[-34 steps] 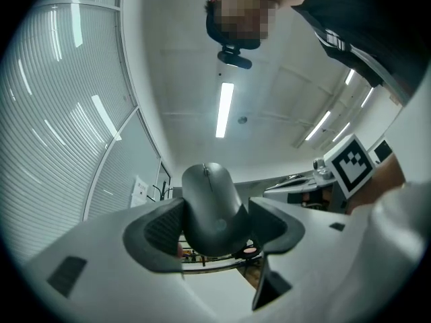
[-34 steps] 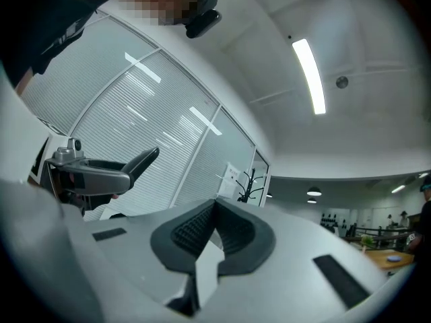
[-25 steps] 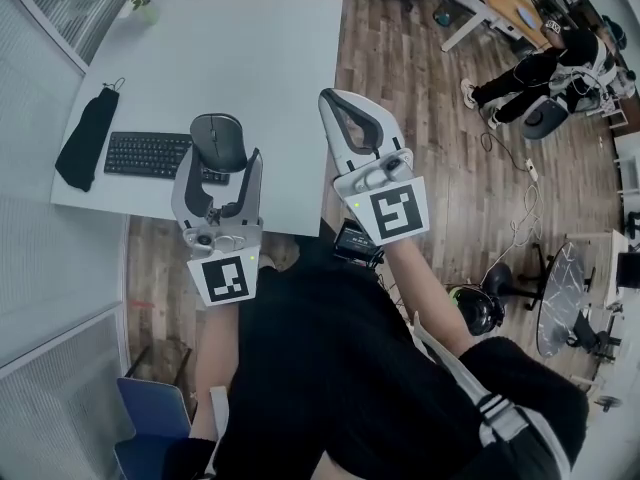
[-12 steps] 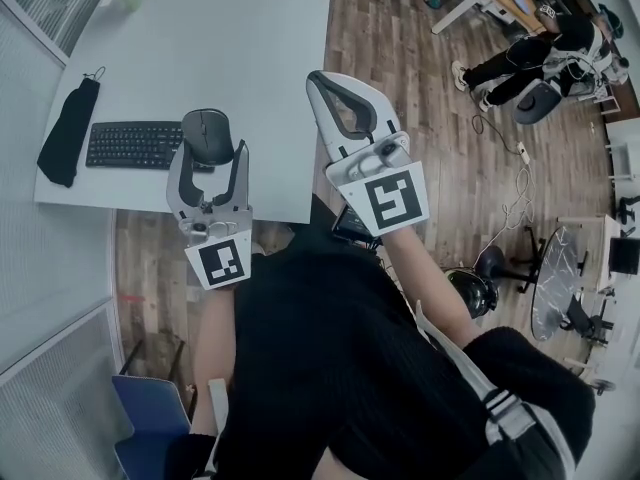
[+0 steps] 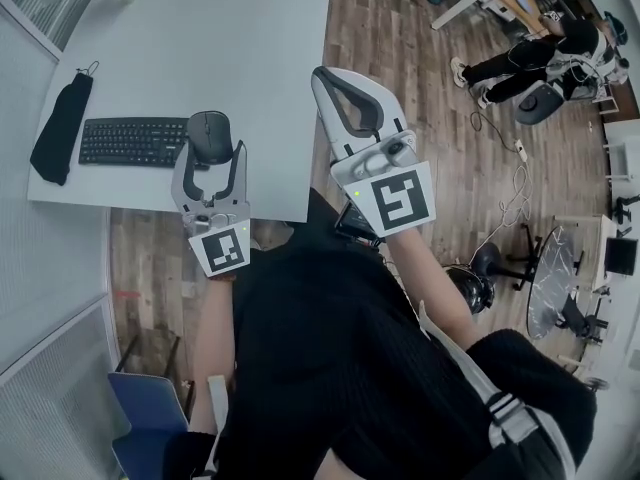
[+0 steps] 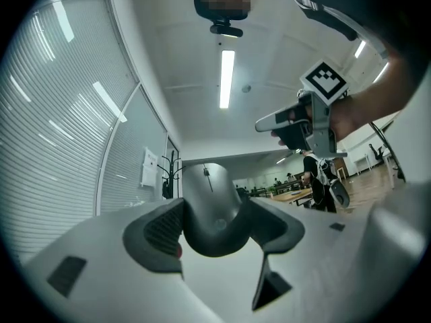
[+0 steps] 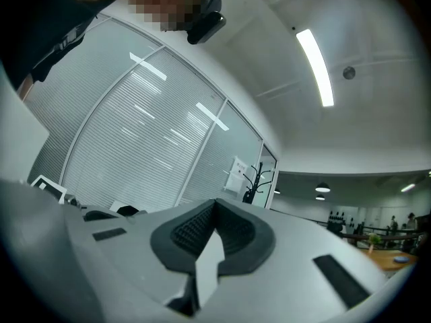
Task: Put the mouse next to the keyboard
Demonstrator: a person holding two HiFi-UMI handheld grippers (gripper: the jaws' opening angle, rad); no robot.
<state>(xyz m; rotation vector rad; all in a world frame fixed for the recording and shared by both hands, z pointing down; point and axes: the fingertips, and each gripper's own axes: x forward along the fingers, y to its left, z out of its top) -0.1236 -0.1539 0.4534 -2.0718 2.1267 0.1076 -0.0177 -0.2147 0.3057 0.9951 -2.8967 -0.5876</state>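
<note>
While the mouse (image 5: 209, 135) is being clamped by its sides between the fingers (image 6: 158, 231) of the left gripper (image 5: 212, 154), over the tabletop (image 5: 230, 48) at the right end of the keyboard (image 5: 132, 141), it is being judged light, rigid and slick, the fingers of the right gripper (image 5: 338, 86) being pressed together empty.

Operator rig: grey tools, black clothing.
Left gripper (image 5: 212, 156) and right gripper (image 5: 335, 83) are showing pale grey shells, dark ribbed pads (image 7: 194, 229) and white cubes (image 5: 397, 200) bearing black square markers; the person is wearing black clothing (image 5: 320, 368) with a white-striped band (image 5: 498, 410).
</note>
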